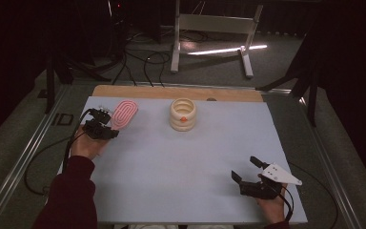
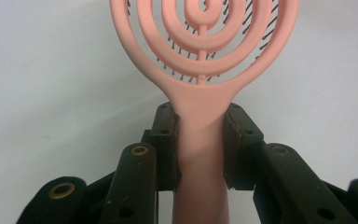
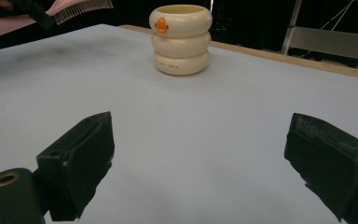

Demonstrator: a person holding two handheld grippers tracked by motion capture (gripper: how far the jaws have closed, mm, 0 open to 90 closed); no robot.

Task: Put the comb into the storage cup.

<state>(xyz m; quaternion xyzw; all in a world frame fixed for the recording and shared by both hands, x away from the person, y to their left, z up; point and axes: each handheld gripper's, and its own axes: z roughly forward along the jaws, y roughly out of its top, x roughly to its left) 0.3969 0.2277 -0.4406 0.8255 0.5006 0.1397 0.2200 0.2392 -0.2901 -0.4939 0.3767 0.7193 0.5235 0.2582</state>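
You are holding the pink hairbrush [image 2: 200,60] in your left gripper [image 2: 200,147], with both jaws pressing on the neck of the handle, just below the point where it widens into the ringed head. The head is projecting straight out ahead of the jaws, bristles facing away from the camera, and in the high view the brush [image 1: 124,113] is sitting just beyond the left gripper [image 1: 106,128] over the far left part of the blue-grey table [image 1: 181,162].

The brush is likely light, stiff plastic and smooth, so it may be prone to pivoting in the jaws if you swing it. The narrow neck is the sound place to grip, and you are already on it.

Your left hand is reaching forward with the gripper roughly level. Your right gripper [image 1: 248,172] is resting near the table's near right edge, jaws standing wide apart with nothing between them, pointing toward the cream ringed cup [image 3: 181,38] well ahead of it.
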